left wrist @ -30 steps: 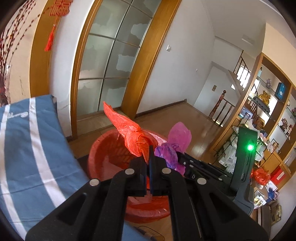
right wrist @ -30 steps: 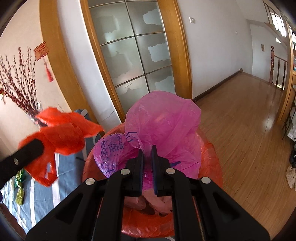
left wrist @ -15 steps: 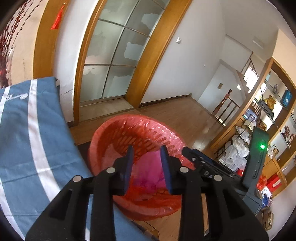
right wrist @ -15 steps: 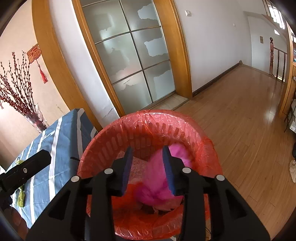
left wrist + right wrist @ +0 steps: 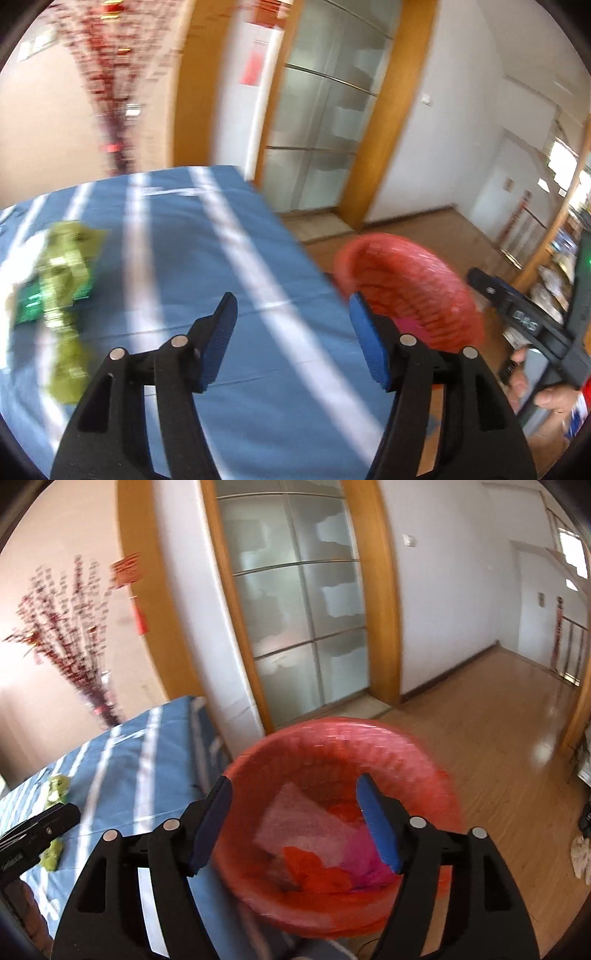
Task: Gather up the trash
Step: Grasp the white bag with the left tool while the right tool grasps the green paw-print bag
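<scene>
A red trash basket (image 5: 332, 753) lined with a red bag stands on the floor beside the table; it also shows in the left wrist view (image 5: 406, 269). Inside lie a red bag (image 5: 314, 871), a pink bag (image 5: 360, 853) and pale paper (image 5: 299, 830). My right gripper (image 5: 295, 819) is wide open and empty above the basket. My left gripper (image 5: 293, 336) is wide open and empty over the blue striped tablecloth (image 5: 207, 236). Crumpled green wrappers (image 5: 62, 273) lie on the cloth at the left, blurred; they also show in the right wrist view (image 5: 57, 786).
A vase of red blossom branches (image 5: 74, 635) stands at the table's far end. A frosted glass door in a wooden frame (image 5: 295, 609) is behind. Wooden floor (image 5: 498, 738) stretches to the right, with shelves (image 5: 561, 251) beyond the basket.
Both grippers let go of their bags, which now lie in the basket, and have opened wide. My left gripper has swung left over the table toward the green wrappers.
</scene>
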The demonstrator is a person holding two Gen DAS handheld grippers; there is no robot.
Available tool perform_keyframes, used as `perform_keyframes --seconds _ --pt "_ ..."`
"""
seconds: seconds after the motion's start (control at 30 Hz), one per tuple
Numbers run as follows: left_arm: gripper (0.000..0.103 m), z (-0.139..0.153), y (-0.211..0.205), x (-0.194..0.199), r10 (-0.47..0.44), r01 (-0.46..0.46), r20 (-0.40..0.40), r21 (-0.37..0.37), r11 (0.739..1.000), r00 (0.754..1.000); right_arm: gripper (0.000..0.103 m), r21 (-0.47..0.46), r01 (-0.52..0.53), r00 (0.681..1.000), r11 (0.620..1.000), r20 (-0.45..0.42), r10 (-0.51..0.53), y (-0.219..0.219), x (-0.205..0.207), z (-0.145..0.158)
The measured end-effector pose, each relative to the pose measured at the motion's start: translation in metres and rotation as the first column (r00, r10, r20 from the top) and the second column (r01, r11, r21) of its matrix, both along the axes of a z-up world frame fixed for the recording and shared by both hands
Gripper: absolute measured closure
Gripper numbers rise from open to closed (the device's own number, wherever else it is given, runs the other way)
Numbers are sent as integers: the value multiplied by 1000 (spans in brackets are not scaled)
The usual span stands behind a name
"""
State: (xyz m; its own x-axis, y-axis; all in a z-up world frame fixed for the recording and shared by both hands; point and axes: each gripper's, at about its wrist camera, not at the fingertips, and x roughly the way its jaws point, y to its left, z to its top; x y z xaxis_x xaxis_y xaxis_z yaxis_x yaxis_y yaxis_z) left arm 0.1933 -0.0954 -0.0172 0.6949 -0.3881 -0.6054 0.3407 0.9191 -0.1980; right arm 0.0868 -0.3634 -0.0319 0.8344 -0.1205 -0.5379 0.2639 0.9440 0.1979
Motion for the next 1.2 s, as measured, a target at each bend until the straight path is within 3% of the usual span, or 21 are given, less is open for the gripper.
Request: perform_keyframes --seconds 0.23,0.4,0.57,0.77,0.9,1.03,1.2 --pt "24 8 97 -14 230 -232 53 37 972 972 30 -13 -174 985 985 -7 174 76 19 5" --pt "18 5 166 -16 402 -405 56 66 912 914 27 -77 -291 957 953 -20 291 147 36 7" --pt "17 0 231 -14 539 -542 59 87 836 840 24 -42 -426 905 904 -41 424 208 56 5" --pt "17 -6 277 -15 602 -604 52 74 794 797 30 40 -537 837 843 -101 538 273 84 -13" --pt "18 -10 293 -12 618 -620 39 65 782 785 49 15 -587 799 810 -151 582 315 94 -26" --pt "18 -16 302 -8 615 -615 25 62 786 788 55 -9 -614 774 790 -202 600 341 101 -38" --pt "18 -21 308 -3 593 -593 8 41 804 805 59 2 -610 768 792 -243 592 355 112 -51"
